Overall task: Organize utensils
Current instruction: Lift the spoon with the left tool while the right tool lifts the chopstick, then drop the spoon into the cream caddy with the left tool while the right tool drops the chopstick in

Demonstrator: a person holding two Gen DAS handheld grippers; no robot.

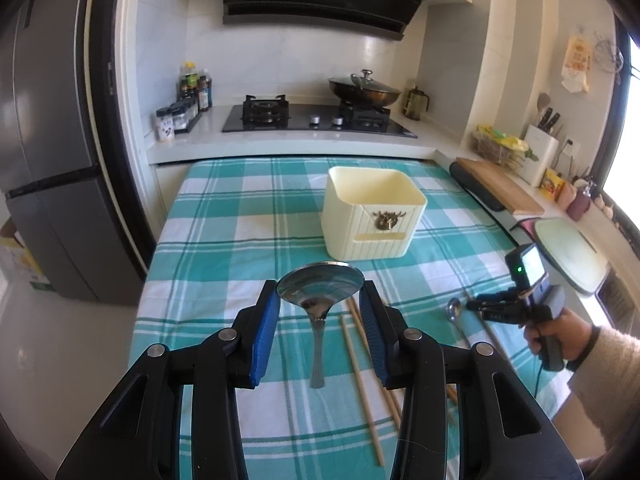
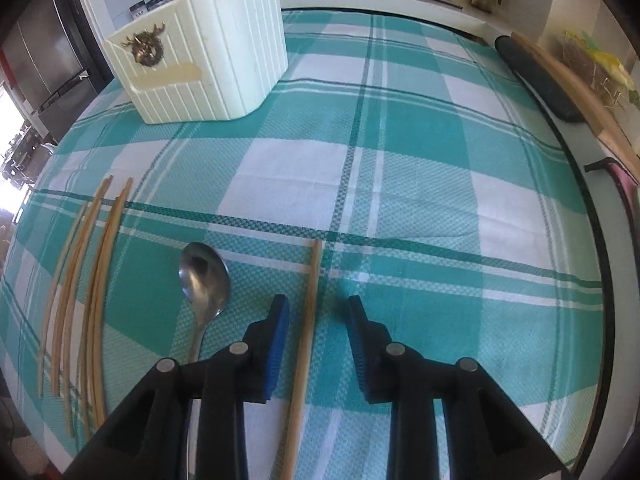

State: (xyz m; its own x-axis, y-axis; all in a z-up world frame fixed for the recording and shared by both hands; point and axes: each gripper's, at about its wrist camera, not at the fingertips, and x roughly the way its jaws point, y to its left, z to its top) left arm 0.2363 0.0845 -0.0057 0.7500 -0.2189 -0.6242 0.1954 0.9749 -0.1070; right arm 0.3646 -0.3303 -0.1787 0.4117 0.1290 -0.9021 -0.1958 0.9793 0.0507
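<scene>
My left gripper (image 1: 321, 300) holds a large steel spoon (image 1: 320, 296) by its bowl, jaws clamped on either rim, handle hanging down toward me above the table. The cream utensil box (image 1: 372, 216) stands straight ahead on the checked cloth (image 1: 224, 216), its open top facing up, with free cloth all round it, so this spoon has a short forward carry, and I judge it must be lifted over the near wall. My right gripper (image 2: 316, 312) sits low over a single chopstick (image 2: 306, 340), jaws apart, one on each side; its long axis runs away from me, so they close across it. A smaller spoon (image 2: 204, 276) lies just left (apart from the chopstick), and more chopsticks (image 2: 84, 300) lie farther left
</scene>
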